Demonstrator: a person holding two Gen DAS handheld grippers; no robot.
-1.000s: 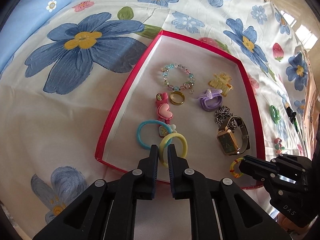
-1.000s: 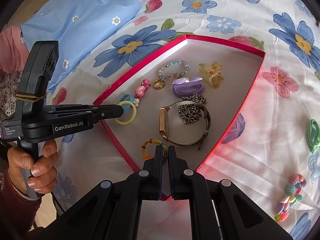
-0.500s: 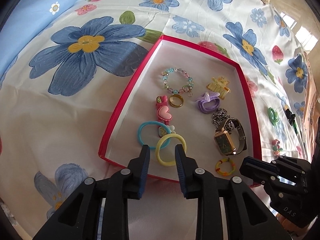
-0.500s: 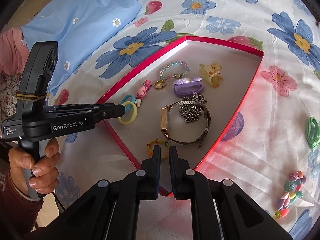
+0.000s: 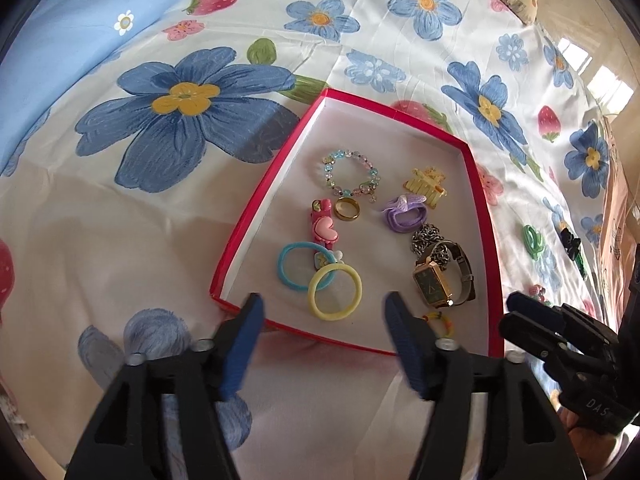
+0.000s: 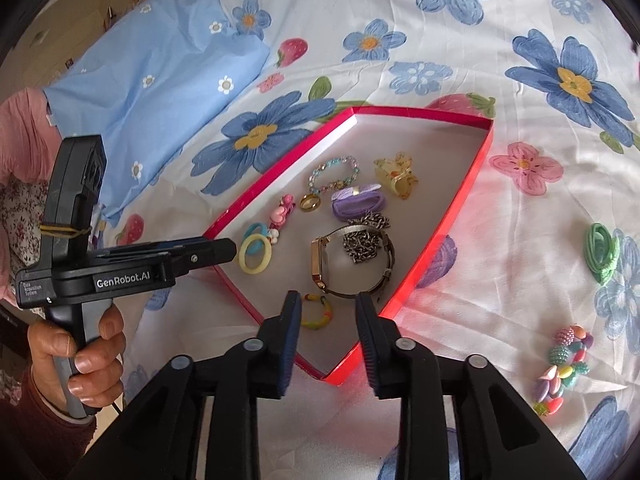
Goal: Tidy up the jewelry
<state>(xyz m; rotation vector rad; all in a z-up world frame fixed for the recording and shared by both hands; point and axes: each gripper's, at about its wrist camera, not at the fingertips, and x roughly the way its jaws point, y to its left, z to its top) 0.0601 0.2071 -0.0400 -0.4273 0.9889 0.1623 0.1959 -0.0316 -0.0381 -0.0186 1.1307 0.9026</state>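
Note:
A red-rimmed box [image 5: 256, 208] [image 6: 420, 114] lies on the flowered bedsheet and holds several pieces: a bead bracelet [image 5: 330, 168], a gold ring [image 5: 338, 210], a watch [image 5: 432, 286] and a blue hair tie [image 5: 282, 268]. My left gripper [image 5: 323, 308] hangs over the box's near edge with its jaws opening. The yellow hair tie [image 5: 357, 285] lies flat on the box floor ahead of them, untouched. My right gripper [image 6: 328, 300] is over the near corner, jaws opening. The small multicoloured ring [image 6: 326, 316] lies loose between its fingers, touching neither pad.
On the sheet to the right of the box lie a green hair tie [image 6: 600, 252] and a colourful bead bracelet [image 6: 564, 364]. A blue pillow [image 6: 152, 80] lies at the far left. A person's hand [image 6: 80, 344] grips the left tool's handle.
Both grippers went from shut to open and lifted back a little. The yellow hair tie and the small multicoloured ring were let go and now rest on the box floor.

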